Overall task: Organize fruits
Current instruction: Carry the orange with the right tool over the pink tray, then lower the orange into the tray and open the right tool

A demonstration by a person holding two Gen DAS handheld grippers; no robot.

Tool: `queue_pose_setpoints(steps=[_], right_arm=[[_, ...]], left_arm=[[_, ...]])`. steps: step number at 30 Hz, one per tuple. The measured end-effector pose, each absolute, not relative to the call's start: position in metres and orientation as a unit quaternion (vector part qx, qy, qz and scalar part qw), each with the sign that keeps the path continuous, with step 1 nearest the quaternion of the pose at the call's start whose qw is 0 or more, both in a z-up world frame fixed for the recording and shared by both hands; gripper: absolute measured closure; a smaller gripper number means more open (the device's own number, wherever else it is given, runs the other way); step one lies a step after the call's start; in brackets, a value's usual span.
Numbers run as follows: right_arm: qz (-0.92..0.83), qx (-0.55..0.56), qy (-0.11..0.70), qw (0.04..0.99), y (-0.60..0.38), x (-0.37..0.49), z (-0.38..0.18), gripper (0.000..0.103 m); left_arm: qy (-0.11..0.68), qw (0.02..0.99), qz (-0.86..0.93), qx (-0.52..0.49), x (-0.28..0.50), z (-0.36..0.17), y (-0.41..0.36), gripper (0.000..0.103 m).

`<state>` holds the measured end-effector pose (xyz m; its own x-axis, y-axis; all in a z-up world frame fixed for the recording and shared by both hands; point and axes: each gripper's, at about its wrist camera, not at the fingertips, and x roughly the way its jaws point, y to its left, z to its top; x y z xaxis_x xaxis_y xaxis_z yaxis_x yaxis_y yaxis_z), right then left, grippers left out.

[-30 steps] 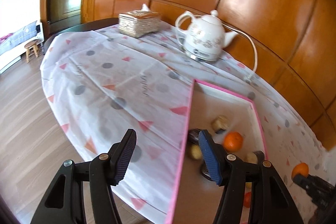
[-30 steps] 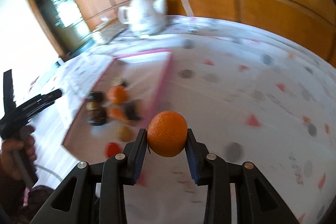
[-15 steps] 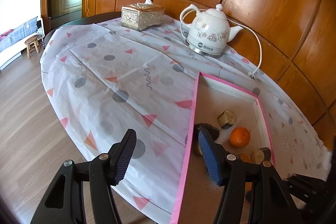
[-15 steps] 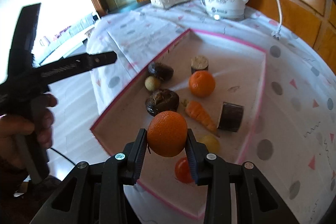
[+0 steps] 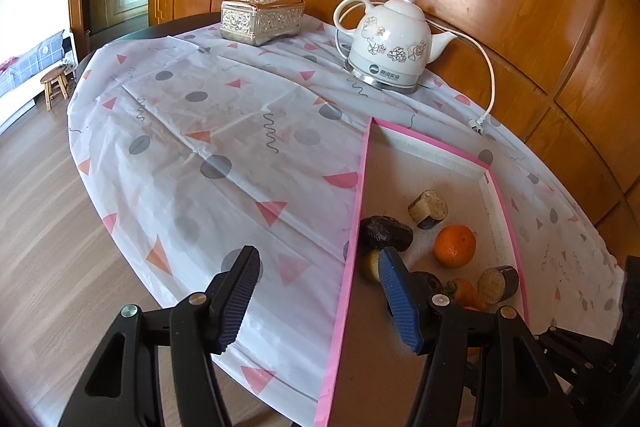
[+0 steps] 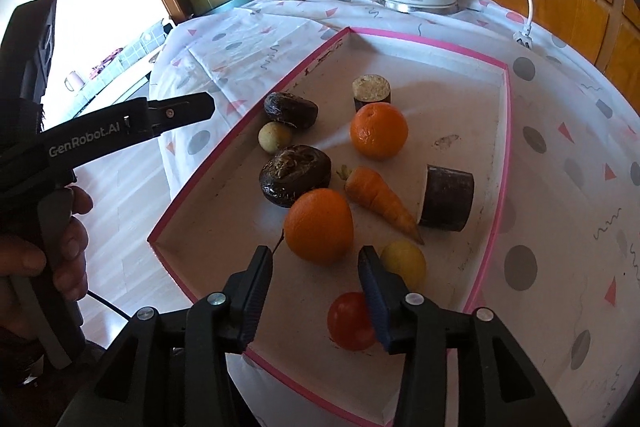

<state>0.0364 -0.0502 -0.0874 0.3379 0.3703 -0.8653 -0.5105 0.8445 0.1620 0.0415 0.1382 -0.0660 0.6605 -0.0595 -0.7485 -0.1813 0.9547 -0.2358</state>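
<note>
A pink-rimmed tray [image 6: 509,131] holds two oranges, a carrot [image 6: 378,197], dark cut pieces, a yellow fruit [image 6: 406,261] and a red tomato [image 6: 348,321]. My right gripper [image 6: 316,285] is open just above the tray's near end, with the nearer orange [image 6: 319,225] lying in the tray just beyond its fingertips. The farther orange [image 6: 379,131] also shows in the left wrist view [image 5: 455,245]. My left gripper [image 5: 316,293] is open and empty over the tray's left rim [image 5: 352,247]; it also shows in the right wrist view [image 6: 172,113].
A white kettle [image 5: 390,45] with a cord and plug [image 5: 476,125] stands at the back of the patterned tablecloth [image 5: 224,131]. A silver tissue box [image 5: 262,19] sits beside it. Wood-panelled wall runs behind; the table edge drops to wooden floor on the left.
My right gripper carried the orange over the tray, opened and let it go; the orange now lies in the tray. The left gripper shifted slightly and stayed open.
</note>
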Motion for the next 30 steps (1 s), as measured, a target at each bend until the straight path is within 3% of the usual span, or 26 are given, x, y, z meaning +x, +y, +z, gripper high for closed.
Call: queue_pose_setpoints(steps=[3, 30], right_arm=[[0.264, -0.073, 0.507, 0.817, -0.048, 0.038, -0.089, 0.065], [0.219, -0.052, 0.498, 0.838, -0.067, 0.032, -0.087, 0.063]], left_arm=[[0.41, 0.9, 0.033, -0.146, 0.041, -0.065, 0.138, 0.041], [0.401, 0.907, 0.013, -0.126, 0.034, -0.056, 0.119, 0.04]])
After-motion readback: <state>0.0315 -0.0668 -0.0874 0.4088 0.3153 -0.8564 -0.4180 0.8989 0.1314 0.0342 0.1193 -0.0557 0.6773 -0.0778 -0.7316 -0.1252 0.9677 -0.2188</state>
